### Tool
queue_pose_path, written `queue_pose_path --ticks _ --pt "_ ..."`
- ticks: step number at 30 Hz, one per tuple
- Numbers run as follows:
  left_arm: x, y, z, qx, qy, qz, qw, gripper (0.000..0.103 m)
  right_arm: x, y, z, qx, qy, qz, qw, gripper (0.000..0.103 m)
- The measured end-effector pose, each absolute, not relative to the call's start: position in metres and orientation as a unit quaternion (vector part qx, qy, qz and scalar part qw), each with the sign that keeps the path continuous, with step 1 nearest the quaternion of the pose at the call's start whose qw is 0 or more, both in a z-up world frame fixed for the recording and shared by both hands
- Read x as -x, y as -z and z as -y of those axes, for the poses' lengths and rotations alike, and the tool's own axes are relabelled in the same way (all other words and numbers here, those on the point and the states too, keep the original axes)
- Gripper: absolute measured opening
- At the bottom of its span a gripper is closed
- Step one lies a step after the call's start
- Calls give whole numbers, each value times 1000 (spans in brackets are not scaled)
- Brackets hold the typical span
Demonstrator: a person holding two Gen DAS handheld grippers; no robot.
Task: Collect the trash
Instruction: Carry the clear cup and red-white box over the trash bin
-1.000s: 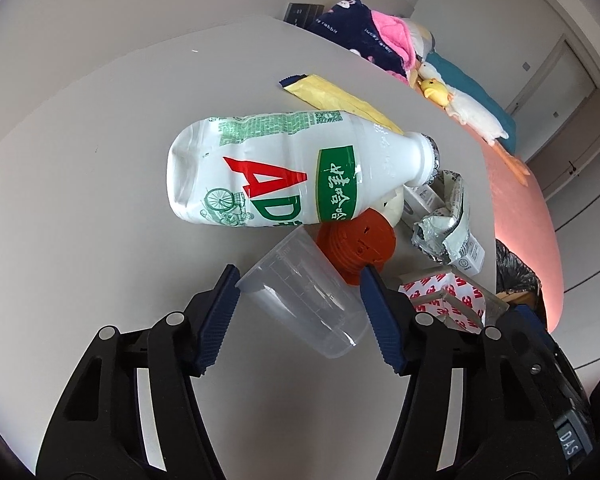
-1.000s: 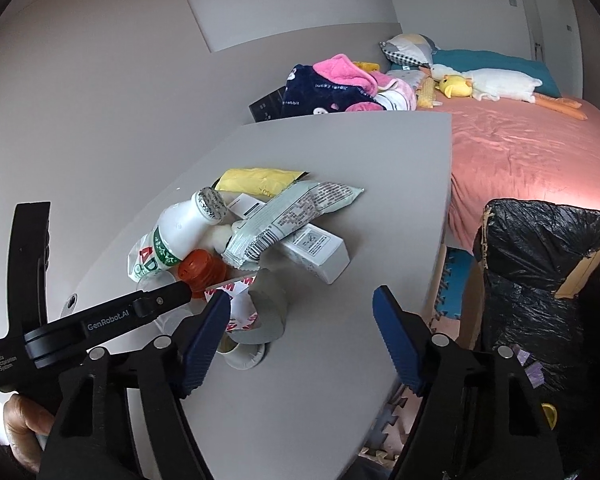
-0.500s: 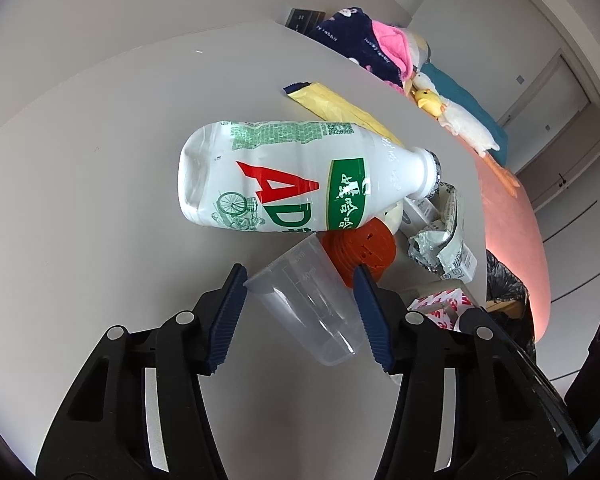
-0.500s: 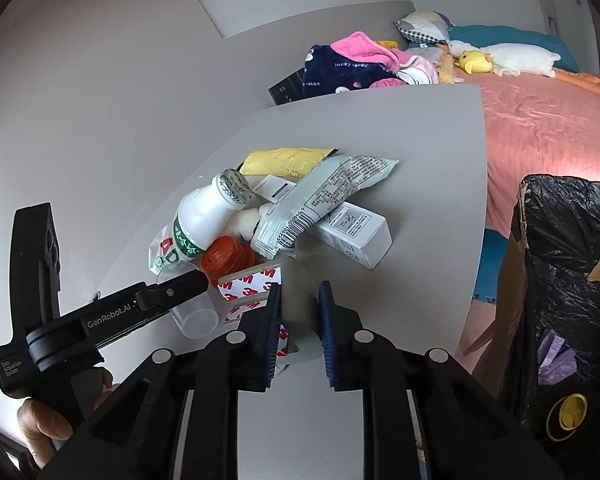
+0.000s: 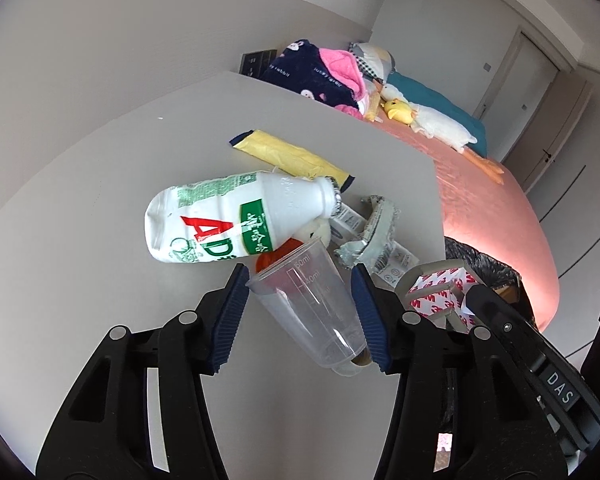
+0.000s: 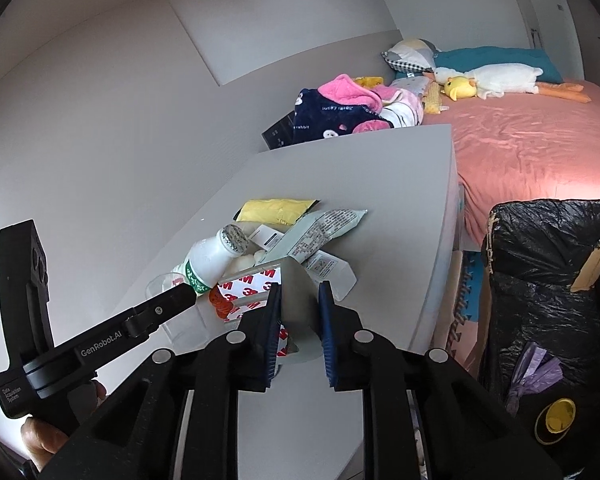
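1. Blue fingers (image 5: 236, 312) of the left gripper (image 5: 302, 316) are seen clasped on a clear measuring cup (image 5: 312, 304), which is now carried tilted above the grey table (image 5: 100, 184); one second earlier the jaws stood wider around it.
2. Fingers (image 6: 271, 332) of the right gripper (image 6: 298, 332), spread wide one second ago, are shown closed on the grey tape roll (image 6: 296, 300) with its red-and-white liner.
3. Both pieces of trash are therefore judged secured and ready for transfer.
4. A black-lined bin (image 6: 548, 280) is visible at the right, just beside the table edge.
5. Left on the table, in a heap: a white bottle (image 5: 240, 216), a yellow wrapper (image 5: 288, 156), a crumpled silver packet (image 5: 372, 232) and a small white box (image 6: 332, 270).
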State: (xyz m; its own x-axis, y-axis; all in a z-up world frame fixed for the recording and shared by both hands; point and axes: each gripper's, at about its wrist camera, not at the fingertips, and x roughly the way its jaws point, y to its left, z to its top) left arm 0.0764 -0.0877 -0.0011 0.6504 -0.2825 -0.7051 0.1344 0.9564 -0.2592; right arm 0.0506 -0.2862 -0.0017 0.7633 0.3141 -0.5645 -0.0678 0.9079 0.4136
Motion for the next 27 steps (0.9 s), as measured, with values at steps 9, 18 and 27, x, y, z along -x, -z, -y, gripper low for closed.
queue_pose_path --ticks 9,18,27 --pt "-68 -11 124 75 151 -391 905 52 -32 -10 323 -198 -73 -306 928 20" --pt "-65 -14 165 64 187 -392 898 52 -14 -14 363 -213 -36 -291 932 20" --pt "-61 -17 210 49 233 -392 889 52 5 -20 397 -212 8 -273 938 20"
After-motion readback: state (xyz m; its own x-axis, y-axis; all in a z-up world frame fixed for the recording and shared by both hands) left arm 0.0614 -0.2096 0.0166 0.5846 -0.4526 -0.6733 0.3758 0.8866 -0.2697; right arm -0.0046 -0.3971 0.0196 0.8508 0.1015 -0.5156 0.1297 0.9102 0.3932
